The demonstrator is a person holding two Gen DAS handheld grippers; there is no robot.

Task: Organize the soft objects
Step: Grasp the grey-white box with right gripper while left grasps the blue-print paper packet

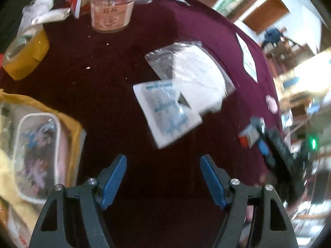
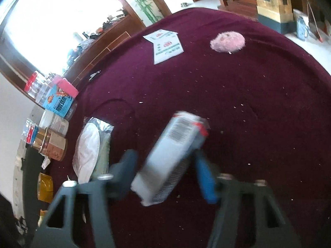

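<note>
Blue-padded fingers of the left gripper stand wide apart with nothing between them, hovering over the dark red tablecloth. Just ahead of them lies a white sachet with blue print, and a clear plastic bag holding something white overlaps its far corner. To the left sit a see-through pouch with white trim on a yellow bag, a roll of yellow tape and, farther back, a glass jar.

In the right wrist view, the right gripper has a soft pack with a barcode between its fingers (the frame is blurred, so I cannot tell whether the pads are pressing on it or merely flank it). The pack tilts, its red-marked end pointing away from the camera. To its left lies the clear bag with its white contents. Far across the cloth are a fluffy pink puff and a folded white leaflet, well apart from the pack. Jars and tins crowd the left edge of the table.
</note>
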